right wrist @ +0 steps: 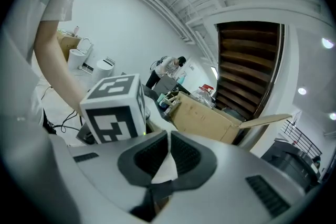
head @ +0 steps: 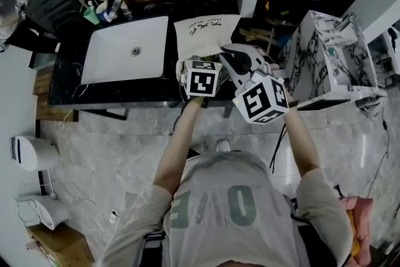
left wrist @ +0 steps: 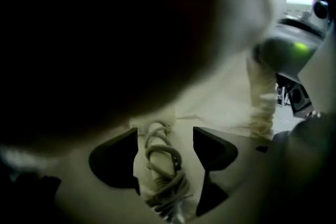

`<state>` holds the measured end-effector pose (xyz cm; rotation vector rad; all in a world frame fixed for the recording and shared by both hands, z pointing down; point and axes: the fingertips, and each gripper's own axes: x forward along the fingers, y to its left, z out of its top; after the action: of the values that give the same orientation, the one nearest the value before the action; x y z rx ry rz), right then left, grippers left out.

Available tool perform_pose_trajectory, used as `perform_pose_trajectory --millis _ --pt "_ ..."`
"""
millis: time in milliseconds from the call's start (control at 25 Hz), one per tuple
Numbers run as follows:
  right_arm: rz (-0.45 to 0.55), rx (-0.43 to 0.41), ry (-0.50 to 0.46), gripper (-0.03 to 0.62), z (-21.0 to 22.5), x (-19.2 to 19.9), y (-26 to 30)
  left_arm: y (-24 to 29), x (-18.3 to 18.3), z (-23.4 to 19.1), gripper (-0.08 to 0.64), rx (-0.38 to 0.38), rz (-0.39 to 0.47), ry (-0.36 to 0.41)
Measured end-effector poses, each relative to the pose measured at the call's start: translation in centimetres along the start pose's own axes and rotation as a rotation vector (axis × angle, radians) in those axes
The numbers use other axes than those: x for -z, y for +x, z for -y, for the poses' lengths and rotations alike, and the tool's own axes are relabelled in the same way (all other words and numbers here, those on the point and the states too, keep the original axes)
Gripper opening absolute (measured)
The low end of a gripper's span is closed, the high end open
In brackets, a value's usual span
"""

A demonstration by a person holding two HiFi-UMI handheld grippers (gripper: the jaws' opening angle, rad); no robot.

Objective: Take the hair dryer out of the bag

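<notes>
On the dark worktop [head: 112,92], inside the white bag [head: 206,31], the left tongs [left wrist: 164,136] stood spread around a coiled grey cord [left wrist: 164,161]. The hair dryer itself was hidden. The right tongs [right wrist: 168,150] pinched the bag's fabric edge.

Your cream cloth bag [head: 200,40] lies on the dark counter [head: 69,85], mouth toward you; a coiled grey cord [left wrist: 163,165] (dryer body hidden) sits inside.
</notes>
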<state>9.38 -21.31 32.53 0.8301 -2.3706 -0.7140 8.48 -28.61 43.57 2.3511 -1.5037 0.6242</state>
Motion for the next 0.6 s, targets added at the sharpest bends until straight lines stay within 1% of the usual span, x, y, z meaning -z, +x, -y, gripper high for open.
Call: perform_pose_trajectory --millis 80,160,280,400,520,600 --pt "-0.006 0.001 -0.008 0.043 0.0 0.1 0.1 0.8 0.1 -1.2 0.307 -0.045 -0.010 -0.002" --pt "-0.008 0.001 0.004 0.043 0.0 0.3 0.3 1.6 0.5 -2.0 0.308 -0.069 -0.034 -0.001" --pt "-0.018 0.008 0.035 0.043 0.2 0.9 0.7 2.9 1.6 -2.9 0.307 -0.086 -0.104 0.042" --pt "-0.039 0.009 0.061 0.043 0.3 1.8 1.1 4.0 2.9 -3.0 0.307 -0.047 -0.196 0.088" --pt "-0.062 -0.001 0.056 0.043 -0.2 2.4 1.6 4.8 4.4 -3.2 0.307 0.006 -0.309 0.093" --pt "-0.076 0.001 0.061 0.043 -0.4 2.9 2.0 5.3 5.0 -3.2 0.307 0.030 -0.357 0.102"
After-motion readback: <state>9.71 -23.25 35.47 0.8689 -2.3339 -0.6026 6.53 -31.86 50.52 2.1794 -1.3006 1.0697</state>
